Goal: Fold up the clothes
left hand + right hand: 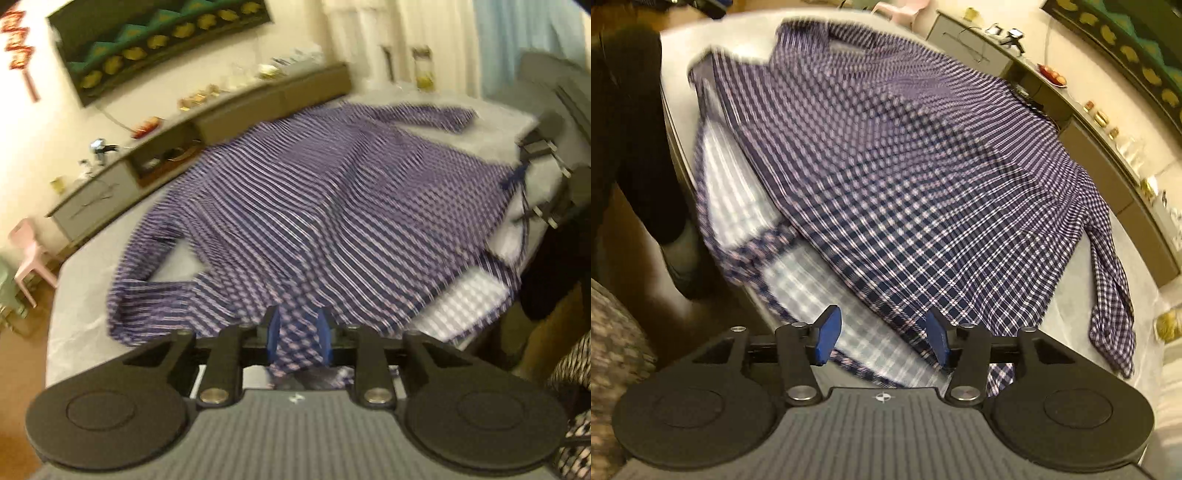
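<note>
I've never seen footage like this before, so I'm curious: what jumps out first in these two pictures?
The big purple-and-white checked shirt grabs the eye, spread across the pale grey table and filling both views. Next come the blue-tipped jaws low in each picture: the left gripper has a bunch of the shirt's edge pinched between them, while the right gripper stands open over the shirt's paler inside. Behind runs a long grey sideboard crowded with small items.

One checked shirt [314, 206] is seen on one table [85, 332]. Two claws are counted, the left claw [299, 341] and the right claw [882, 338]. One pink chair [27, 251] is seen beside.
</note>
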Demonstrator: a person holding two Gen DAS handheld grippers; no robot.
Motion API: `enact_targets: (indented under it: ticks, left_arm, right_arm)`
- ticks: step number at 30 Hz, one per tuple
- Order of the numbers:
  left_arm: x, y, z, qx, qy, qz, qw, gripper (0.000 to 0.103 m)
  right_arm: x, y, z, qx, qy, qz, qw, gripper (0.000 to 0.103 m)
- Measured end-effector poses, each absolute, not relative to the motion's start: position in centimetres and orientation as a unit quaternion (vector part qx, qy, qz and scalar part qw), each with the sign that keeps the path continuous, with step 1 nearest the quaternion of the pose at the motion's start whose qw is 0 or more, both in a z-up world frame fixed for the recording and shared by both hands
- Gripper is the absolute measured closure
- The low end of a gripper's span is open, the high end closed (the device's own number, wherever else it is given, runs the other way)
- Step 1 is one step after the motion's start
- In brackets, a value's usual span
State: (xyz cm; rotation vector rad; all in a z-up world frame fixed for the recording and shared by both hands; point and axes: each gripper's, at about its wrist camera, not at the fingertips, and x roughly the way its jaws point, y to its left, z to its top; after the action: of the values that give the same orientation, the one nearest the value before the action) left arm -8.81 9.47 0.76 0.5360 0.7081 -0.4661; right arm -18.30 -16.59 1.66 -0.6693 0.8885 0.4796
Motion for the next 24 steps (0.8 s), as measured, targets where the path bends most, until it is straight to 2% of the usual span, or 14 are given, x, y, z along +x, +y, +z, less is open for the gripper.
enact_targets:
  ticks: [2, 3, 4, 11, 19, 21, 24]
  left_arm:
    - [-8.7, 8.6, -0.5, 0.282, 0.344, -0.229, 0.866, 0.073]
    - [-8.5, 8.2, -1.1, 0.294, 0.345, -0.229, 0.861, 0.073]
    - [-8.7, 7.9, -1.5, 0.302, 0.346, -0.227, 0.859, 0.073]
    - [-8.7, 8.1, -1.2, 0.299, 0.345, -0.255, 0.852, 0.073]
    - [-7.0, 6.1, -4.2, 0.312, 0.393, -0.305, 0.809, 0.072]
    - [-6.6, 6.3, -4.4, 0.327, 0.393, -0.302, 0.805, 0.072]
    - [-4.0, 6.1, -2.1, 0.262, 0.367, -0.302, 0.840, 0.071]
  right_arm:
    - [-17.7, -16.6, 0.7, -0.338, 0.414, 0.220, 0.816, 0.057]
    - [-17.5, -16.9, 0.9, -0.339, 0.409, 0.213, 0.820, 0.088]
    - [-17.2, -17.4, 1.3, -0.343, 0.408, 0.200, 0.822, 0.103]
    - [-20.4, -21.3, 5.4, -0.328, 0.408, 0.179, 0.833, 0.103]
    - [-19.9, -21.9, 3.5, -0.327, 0.467, 0.224, 0.791, 0.102]
    - [-19.5, -22.5, 5.9, -0.283, 0.454, 0.253, 0.806, 0.102]
    - [-18.3, -23.5, 9.9, -0.204, 0.404, 0.268, 0.851, 0.098]
